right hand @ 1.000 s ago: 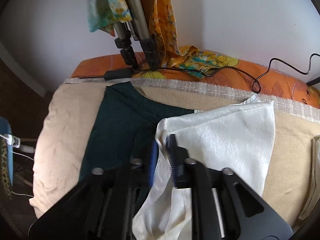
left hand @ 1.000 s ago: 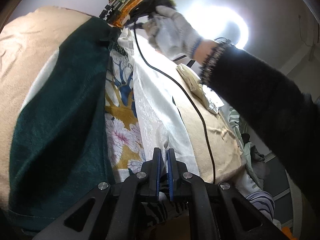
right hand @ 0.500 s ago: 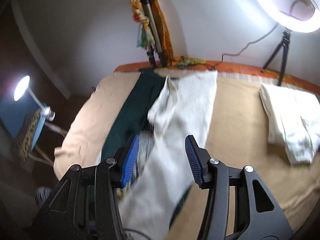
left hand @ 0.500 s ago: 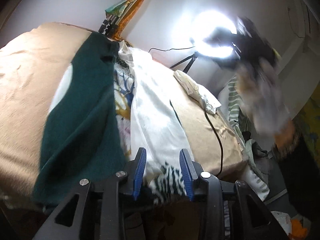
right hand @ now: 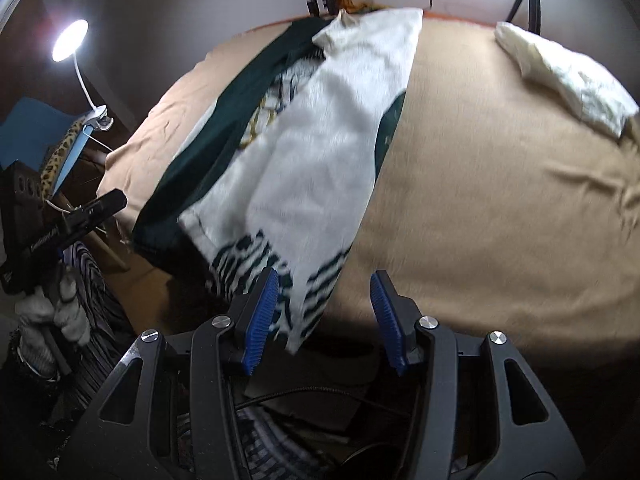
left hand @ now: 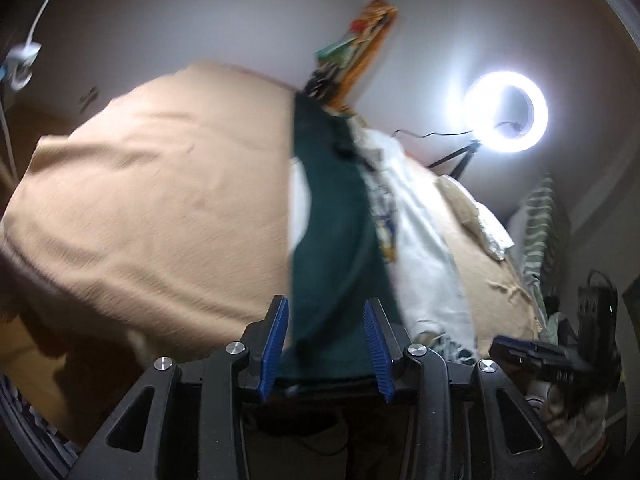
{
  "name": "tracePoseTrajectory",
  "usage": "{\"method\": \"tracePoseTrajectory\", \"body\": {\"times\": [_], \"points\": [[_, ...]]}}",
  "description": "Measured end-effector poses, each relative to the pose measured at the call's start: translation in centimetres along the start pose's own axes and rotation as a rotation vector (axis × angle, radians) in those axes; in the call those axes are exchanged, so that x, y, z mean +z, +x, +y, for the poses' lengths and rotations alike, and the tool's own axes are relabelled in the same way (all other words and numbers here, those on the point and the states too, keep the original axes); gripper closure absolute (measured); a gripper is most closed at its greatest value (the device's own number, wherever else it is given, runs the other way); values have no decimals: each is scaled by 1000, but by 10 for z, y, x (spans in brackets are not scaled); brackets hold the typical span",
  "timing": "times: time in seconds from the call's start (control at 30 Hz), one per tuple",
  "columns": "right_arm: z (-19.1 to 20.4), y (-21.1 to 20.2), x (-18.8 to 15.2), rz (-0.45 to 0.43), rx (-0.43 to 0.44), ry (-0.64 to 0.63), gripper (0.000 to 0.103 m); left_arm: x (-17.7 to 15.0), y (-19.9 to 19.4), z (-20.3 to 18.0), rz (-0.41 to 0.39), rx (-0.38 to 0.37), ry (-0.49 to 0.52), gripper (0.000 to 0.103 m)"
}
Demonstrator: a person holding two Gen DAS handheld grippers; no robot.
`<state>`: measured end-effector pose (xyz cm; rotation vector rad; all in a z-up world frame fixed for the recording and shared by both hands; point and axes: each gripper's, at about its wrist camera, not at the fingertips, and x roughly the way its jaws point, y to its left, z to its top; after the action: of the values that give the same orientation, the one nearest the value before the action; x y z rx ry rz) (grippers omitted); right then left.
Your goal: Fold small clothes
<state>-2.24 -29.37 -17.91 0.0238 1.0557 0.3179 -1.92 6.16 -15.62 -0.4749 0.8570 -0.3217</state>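
Gaping wide and holding nothing, the left gripper [left hand: 326, 344] and right gripper [right hand: 324, 316] face the tan bed [right hand: 500, 184]; the white garment [right hand: 320, 132] drapes from twelve toward six o'clock beside the dark green garment [left hand: 332, 240].

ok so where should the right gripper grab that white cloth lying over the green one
Probably its near hanging end, from the bed's front edge. The white cloth lies lengthwise away from the open right gripper, and that striped end droops free over the edge, so a finger can slip beneath without catching the green garment.
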Motion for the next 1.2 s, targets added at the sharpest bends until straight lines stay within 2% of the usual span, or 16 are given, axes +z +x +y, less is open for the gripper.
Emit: {"method": "tracePoseTrajectory", "body": {"times": [0.07,0.13,0.23,0.3,0.37,0.47,0.53,0.67,0.73,0.77,0.87,0.97,1.07,1.2], "points": [[6,1,-7,-16,0,-2,52,-2,1,5,11,9,0,64],[13,0,-10,-29,38,1,52,-6,4,4,17,11,11,64],[36,4,-3,-36,143,-20,52,-10,8,6,37,-8,1,66],[51,12,2,-17,244,-16,52,-13,8,6,43,-15,5,66],[65,25,7,13,303,-13,52,-15,5,5,45,-26,6,68],[81,46,12,35,259,-13,52,-17,4,2,50,-30,32,70],[83,59,15,57,260,28,52,-19,4,-1,60,-33,57,71],[90,63,19,44,241,30,53,-23,3,-5,75,-38,102,73],[96,66,20,42,205,-5,71,-24,0,-5,72,-41,113,74],[101,69,19,54,182,-35,92,-24,0,-5,70,-42,114,74],[103,71,19,62,184,-37,96,-23,-5,-3,53,-38,103,74],[88,62,21,59,263,27,97,-22,-10,3,34,-41,86,73],[66,53,21,49,323,103,97,-24,-2,3,70,-42,106,71],[59,62,17,66,327,129,97,-31,10,-12,111,-27,190,73]]}}
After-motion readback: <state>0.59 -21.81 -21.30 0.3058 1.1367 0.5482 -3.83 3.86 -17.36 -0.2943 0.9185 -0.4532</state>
